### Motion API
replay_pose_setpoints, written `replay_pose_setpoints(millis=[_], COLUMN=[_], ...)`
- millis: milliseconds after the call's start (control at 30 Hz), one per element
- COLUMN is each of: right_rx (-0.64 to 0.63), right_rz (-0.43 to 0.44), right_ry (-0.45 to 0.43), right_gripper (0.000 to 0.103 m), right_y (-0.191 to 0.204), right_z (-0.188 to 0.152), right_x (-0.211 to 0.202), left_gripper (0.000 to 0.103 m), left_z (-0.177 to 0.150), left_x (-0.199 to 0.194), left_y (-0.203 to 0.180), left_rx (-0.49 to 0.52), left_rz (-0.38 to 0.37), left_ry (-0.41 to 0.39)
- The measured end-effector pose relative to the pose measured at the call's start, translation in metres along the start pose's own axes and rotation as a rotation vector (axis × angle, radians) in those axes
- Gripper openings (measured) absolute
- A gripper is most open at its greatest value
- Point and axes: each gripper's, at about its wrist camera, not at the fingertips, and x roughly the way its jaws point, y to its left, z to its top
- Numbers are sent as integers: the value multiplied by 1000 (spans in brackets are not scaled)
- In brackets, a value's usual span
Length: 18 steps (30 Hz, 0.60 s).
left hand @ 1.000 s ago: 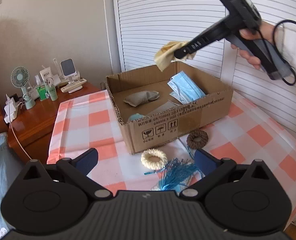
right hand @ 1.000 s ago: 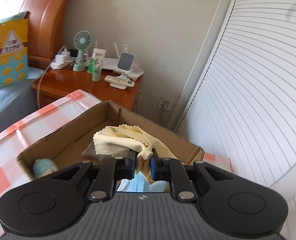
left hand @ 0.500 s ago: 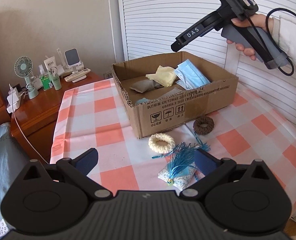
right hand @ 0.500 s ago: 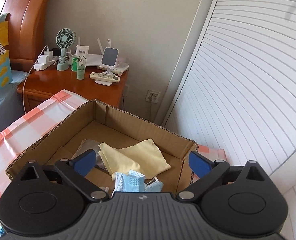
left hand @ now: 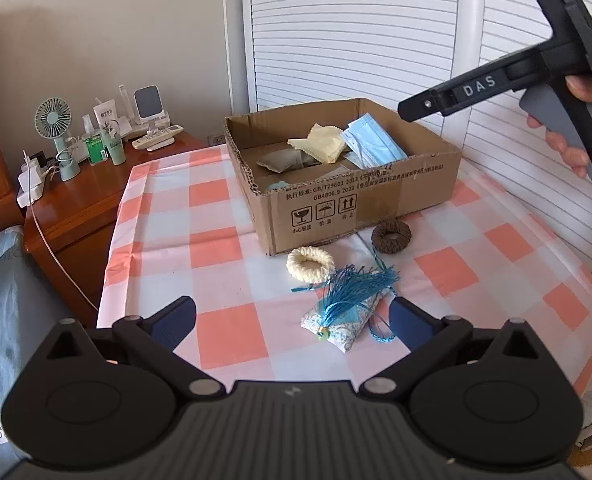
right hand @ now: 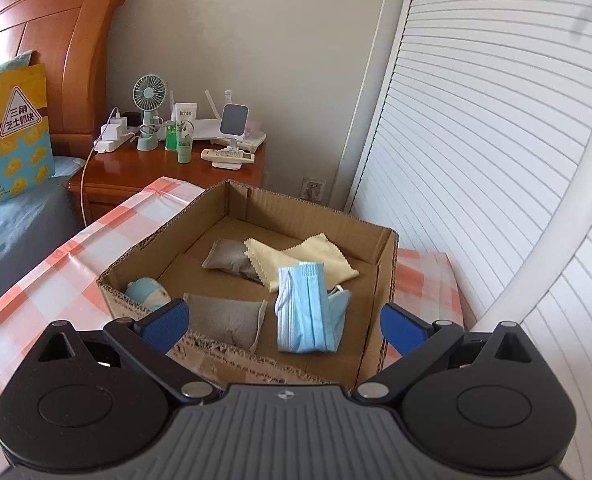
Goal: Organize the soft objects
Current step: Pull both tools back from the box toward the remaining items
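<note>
My right hand-held gripper (left hand: 472,92) reads "DAS" in white on its arm. The cardboard box (left hand: 360,208) front reads "GB/T29601 2013", "GB4806.9 2023", above three handling symbols. The yellow bag (right hand: 13,128) on the bed shows "三角芝士奶块".

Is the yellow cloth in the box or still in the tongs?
In the box. The yellow cloth lies flat on its floor beside the blue mask, and the right tongs are open, empty.
</note>
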Motion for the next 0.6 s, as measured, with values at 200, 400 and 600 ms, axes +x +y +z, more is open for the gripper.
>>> replay_pose_setpoints(millis=[200,400,600], right_rx=[72,149,174], right_rz=[-15,-21,-6], right_ry=[29,86,135], right_gripper=[103,103,103], right_y=[7,15,31], right_z=[-39,-66,-70], right_x=[-3,23,59], left_gripper=[102,102,102], left_z=[-7,-12,-17], left_x=[-1,3,11], left_y=[-3,-2,1], left_rx=[11,8,3], left_rz=[-10,-23,-35], left_ry=[16,24,44])
